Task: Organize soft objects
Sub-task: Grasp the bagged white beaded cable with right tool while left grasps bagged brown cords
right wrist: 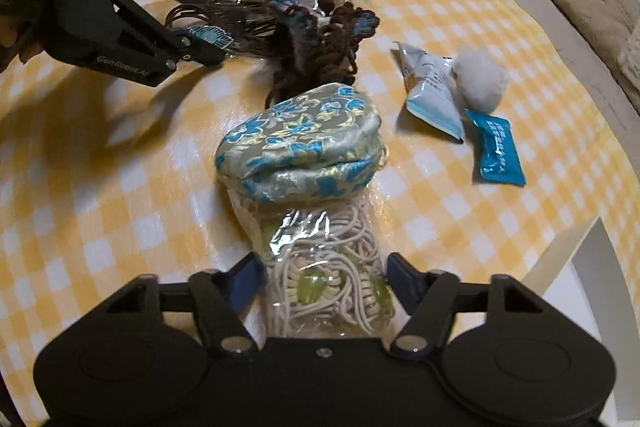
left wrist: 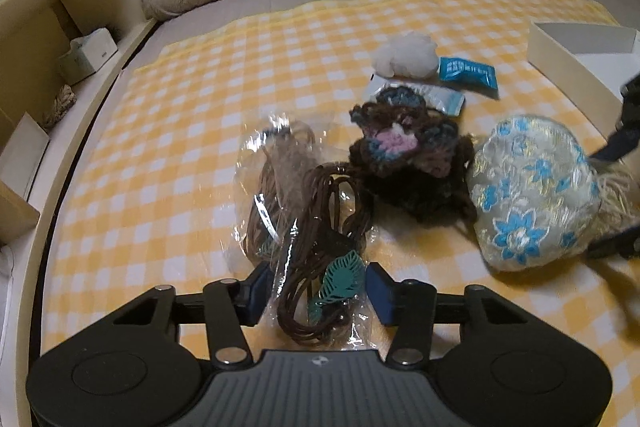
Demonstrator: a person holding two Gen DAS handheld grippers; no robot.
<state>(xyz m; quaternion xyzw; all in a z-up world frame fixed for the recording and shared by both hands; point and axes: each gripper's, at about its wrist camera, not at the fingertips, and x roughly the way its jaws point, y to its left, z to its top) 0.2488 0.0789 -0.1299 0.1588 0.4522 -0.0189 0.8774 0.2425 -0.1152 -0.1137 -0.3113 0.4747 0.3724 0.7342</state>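
Setting: yellow checked cloth [left wrist: 192, 131] spread on a bed, soft items clustered near its middle.
Left gripper [left wrist: 316, 291]: jaws partly closed around a clear bag of brown cord [left wrist: 316, 227] with a teal leaf charm. In its own view the blue pads sit at the bag's sides; firm pressure on the plastic cannot be confirmed.
Right gripper [right wrist: 326, 285]: jaws narrowed around a clear bag of cream cord [right wrist: 332, 275] with green beads. Pads sit against or just beside the bag; grip cannot be told for certain.
Why held so: each tool takes one bag by its near end, probably so both can be lifted toward the white box [left wrist: 560, 51] at the cloth's edge.
Floral pouch [right wrist: 300, 143]: lies across the far end of the cream cord bag, so lifting that bag may drag or tip it.
Crocheted piece [left wrist: 400, 147]: dark yarn with pink and blue, resting against the brown cord bag; strands may snag.
Other items: white cotton puff [left wrist: 404, 57], blue packet [left wrist: 468, 73], pale sachet [left wrist: 432, 99], lying loose, touching or nearly touching one another.
Hidden or unclear: box interior mostly out of frame; bag bottoms sit under the gripper bodies; cord ends blur together; packet print unreadable; shelf contents beside the bed are dim.
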